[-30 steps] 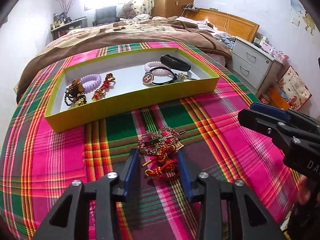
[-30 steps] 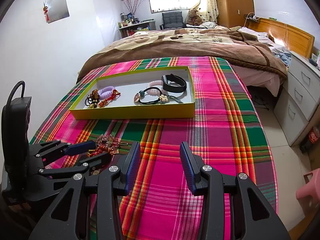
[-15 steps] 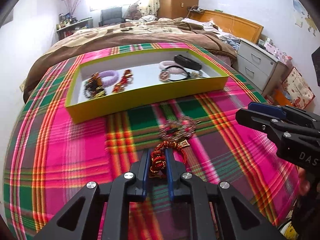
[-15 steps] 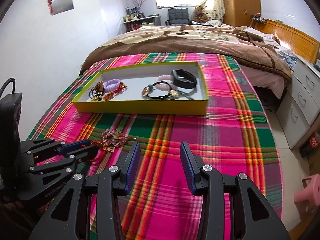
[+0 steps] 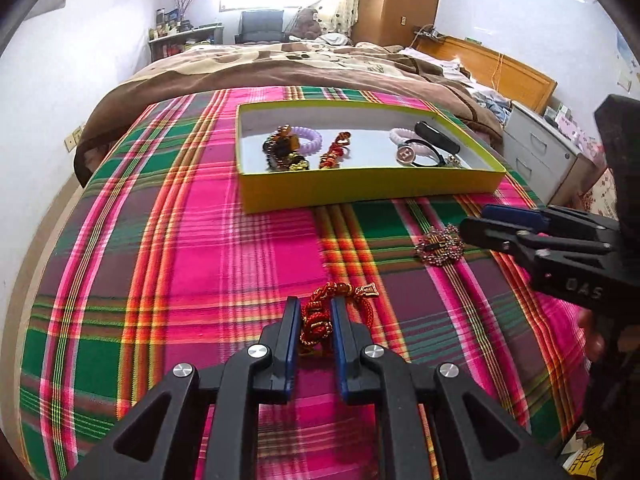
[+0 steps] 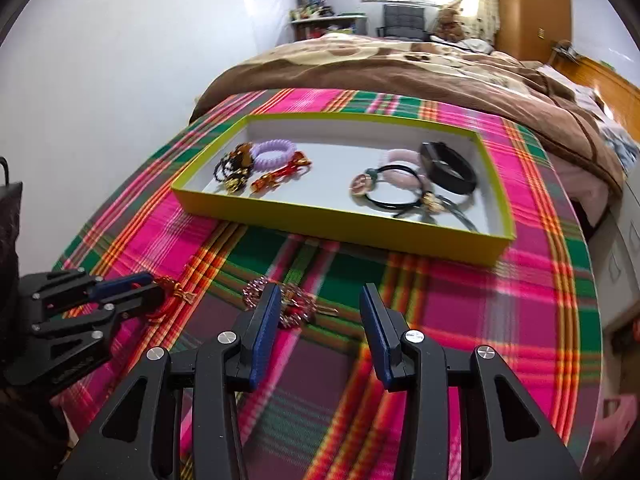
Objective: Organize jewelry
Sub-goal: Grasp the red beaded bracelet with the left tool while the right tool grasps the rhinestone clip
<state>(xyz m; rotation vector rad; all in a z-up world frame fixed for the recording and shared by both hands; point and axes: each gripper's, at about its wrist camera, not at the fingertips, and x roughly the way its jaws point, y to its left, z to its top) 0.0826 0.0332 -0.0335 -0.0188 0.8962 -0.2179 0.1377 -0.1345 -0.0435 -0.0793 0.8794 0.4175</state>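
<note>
Red cord bracelet pinched in left gripper, low over plaid cloth | right gripper jaws spread near beaded brooch | yellow tray at 12 o'clock | advice: lift clear before carrying, so tassel won't snag.

Left gripper jaws clamped, right gripper jaws apart

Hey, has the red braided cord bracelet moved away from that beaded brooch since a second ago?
Yes. The red cord bracelet, clamped in the left gripper, has slid left, away from the beaded brooch.
</note>
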